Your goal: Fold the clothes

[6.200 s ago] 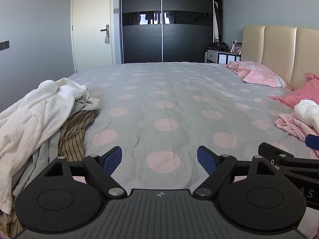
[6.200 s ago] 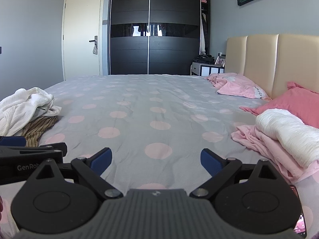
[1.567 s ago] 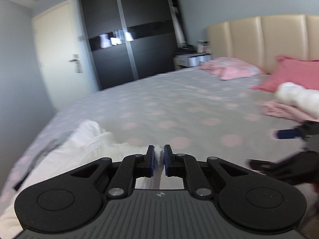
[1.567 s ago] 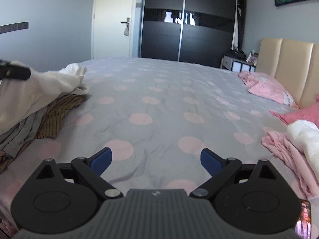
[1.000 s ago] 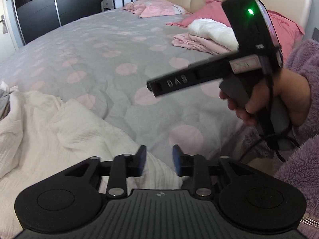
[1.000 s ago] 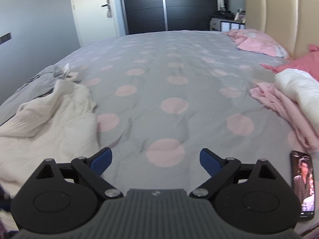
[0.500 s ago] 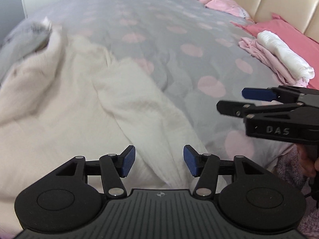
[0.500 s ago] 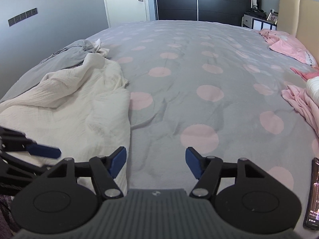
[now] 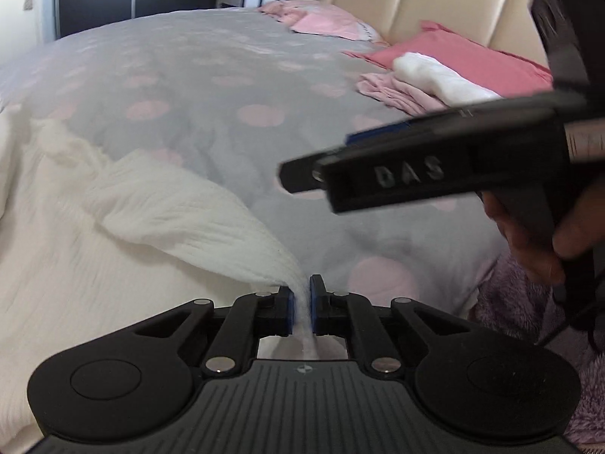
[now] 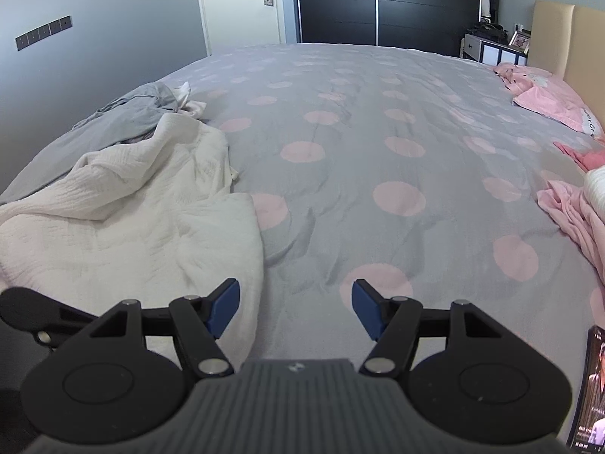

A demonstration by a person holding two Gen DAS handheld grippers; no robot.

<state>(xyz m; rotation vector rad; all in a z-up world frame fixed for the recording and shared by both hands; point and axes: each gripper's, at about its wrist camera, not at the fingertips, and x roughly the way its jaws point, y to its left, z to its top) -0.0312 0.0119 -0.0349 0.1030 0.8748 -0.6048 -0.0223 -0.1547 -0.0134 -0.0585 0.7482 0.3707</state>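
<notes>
left gripper (image 9: pixel 300 304) clamped on white garment (image 9: pixel 159 219) corner; rest trails off to 10 o'clock. right gripper (image 10: pixel 295 308) wide open, garment edge at its 9.

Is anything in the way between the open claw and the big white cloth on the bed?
Nothing visible blocks it. The right gripper hangs open over the grey dotted bedspread, and the white garment lies just to its left with bare bedspread between them. The left gripper already pinches an edge of that garment.
</notes>
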